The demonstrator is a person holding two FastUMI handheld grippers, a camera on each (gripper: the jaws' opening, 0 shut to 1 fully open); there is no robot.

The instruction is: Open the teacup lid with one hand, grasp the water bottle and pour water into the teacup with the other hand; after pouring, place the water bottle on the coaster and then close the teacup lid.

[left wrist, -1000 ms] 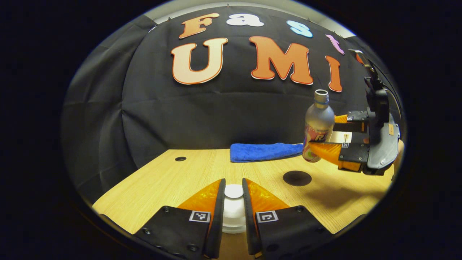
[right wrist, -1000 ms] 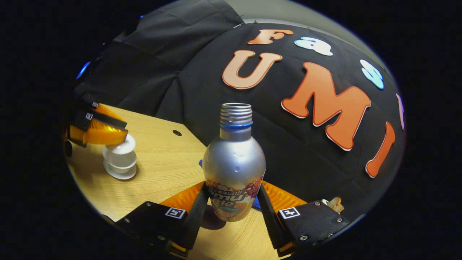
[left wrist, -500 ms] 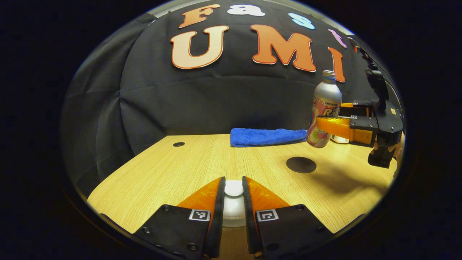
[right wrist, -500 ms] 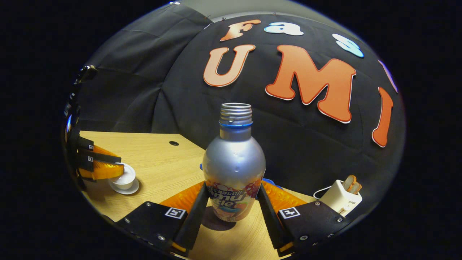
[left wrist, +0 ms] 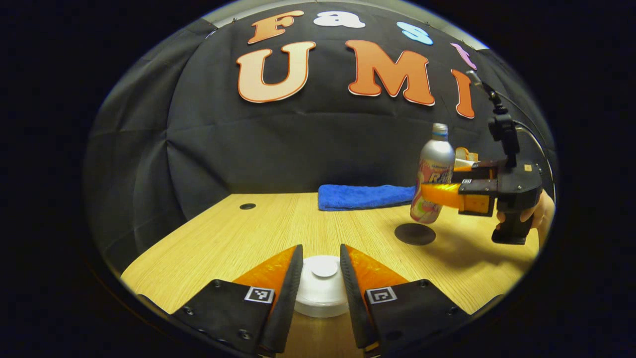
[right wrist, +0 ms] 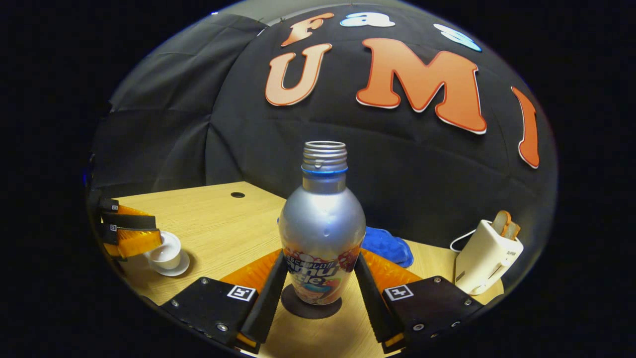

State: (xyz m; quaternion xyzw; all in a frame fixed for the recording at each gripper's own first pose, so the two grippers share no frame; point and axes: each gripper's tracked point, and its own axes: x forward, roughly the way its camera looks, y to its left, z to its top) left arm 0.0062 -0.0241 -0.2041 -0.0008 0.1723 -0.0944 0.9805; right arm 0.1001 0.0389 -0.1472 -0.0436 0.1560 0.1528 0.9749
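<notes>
Here, in the left gripper view, the left gripper (left wrist: pixel 321 278) is seen low over the wooden table (left wrist: pixel 238 238), its jaws set apart on either side of the white teacup lid (left wrist: pixel 323 286); a narrow gap shows on each side, so no pressing contact can be confirmed. The lid sits down on the teacup, whose body is hidden beneath it. Farther off to the right, the right gripper (left wrist: pixel 437 195) is held by a hand (left wrist: pixel 539 214), with the water bottle (left wrist: pixel 432 174) upright between its fingers. The bottle's base hangs just above and beside the dark round coaster (left wrist: pixel 415 233). A blue cloth (left wrist: pixel 365 196) lies folded at the back of the table.

In the right gripper view, the right gripper (right wrist: pixel 320 283) is shown with its jaws clamped on the lower body of the water bottle (right wrist: pixel 322 228), which stands upright with its threaded mouth uncapped. The coaster (right wrist: pixel 310 308) is visible directly under the bottle; whether the base touches it cannot be told. At the left edge, the left gripper (right wrist: pixel 141 243) is seen at the teacup (right wrist: pixel 166 258), which rests on its saucer (right wrist: pixel 174 271). A white toaster (right wrist: pixel 487 256) holding bread stands at the right, and the blue cloth (right wrist: pixel 387 246) lies behind the bottle.
</notes>
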